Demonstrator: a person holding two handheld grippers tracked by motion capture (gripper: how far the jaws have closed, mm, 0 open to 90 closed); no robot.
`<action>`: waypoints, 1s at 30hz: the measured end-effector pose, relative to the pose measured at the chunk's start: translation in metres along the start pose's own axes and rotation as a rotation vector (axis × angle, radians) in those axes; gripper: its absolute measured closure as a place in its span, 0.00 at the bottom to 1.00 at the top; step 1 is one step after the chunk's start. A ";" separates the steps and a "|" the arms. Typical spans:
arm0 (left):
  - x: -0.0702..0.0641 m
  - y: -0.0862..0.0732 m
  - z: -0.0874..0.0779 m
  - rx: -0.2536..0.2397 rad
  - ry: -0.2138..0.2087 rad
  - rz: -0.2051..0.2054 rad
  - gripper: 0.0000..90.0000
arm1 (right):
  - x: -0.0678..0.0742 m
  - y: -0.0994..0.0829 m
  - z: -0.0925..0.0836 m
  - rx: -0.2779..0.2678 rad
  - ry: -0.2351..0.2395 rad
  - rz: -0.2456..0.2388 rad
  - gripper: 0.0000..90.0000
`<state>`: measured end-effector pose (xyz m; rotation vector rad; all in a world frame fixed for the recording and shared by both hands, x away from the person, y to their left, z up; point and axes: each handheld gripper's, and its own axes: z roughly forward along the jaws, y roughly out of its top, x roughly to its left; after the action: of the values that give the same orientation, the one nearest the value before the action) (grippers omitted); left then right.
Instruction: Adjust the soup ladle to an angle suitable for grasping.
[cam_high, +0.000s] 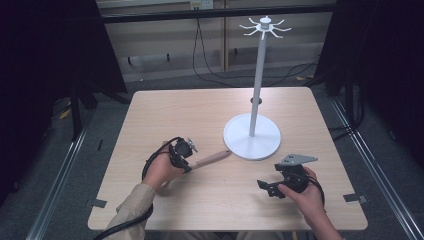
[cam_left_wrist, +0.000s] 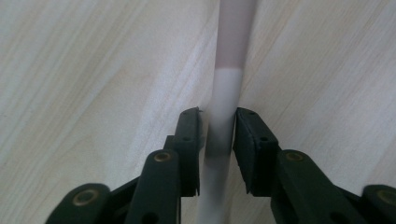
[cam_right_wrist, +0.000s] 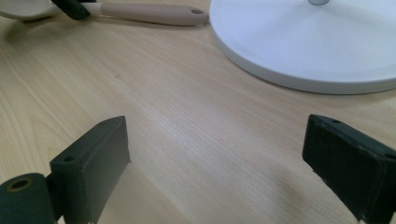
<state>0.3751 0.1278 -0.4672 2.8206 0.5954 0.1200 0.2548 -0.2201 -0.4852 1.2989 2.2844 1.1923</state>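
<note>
A utensil with a white head and a beige handle lies on the table, its handle end close to the stand's round white base. My left gripper is shut on its white neck, one pad on each side, as the left gripper view shows. The handle has a hanging hole at its end, and the white head lies beyond the left jaws. My right gripper hovers low near the table's front right, jaws open over bare wood.
The white stand has a tall pole topped by a ring of hooks, right of the table's centre. The wooden table has rounded corners. Dark curtains and cables lie behind it.
</note>
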 end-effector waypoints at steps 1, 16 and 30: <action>0.000 0.000 0.001 -0.001 -0.007 0.004 0.81 | 0.000 0.000 0.000 -0.002 0.001 -0.001 0.08; -0.004 -0.007 -0.010 -0.050 -0.058 0.028 0.88 | -0.001 -0.001 0.000 0.004 -0.003 0.005 0.08; -0.015 -0.021 -0.037 -0.308 -0.016 -0.085 0.88 | 0.005 0.003 0.002 -0.030 0.010 0.004 0.07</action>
<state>0.3483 0.1485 -0.4372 2.4938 0.6322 0.1590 0.2545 -0.2141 -0.4828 1.2904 2.2629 1.2320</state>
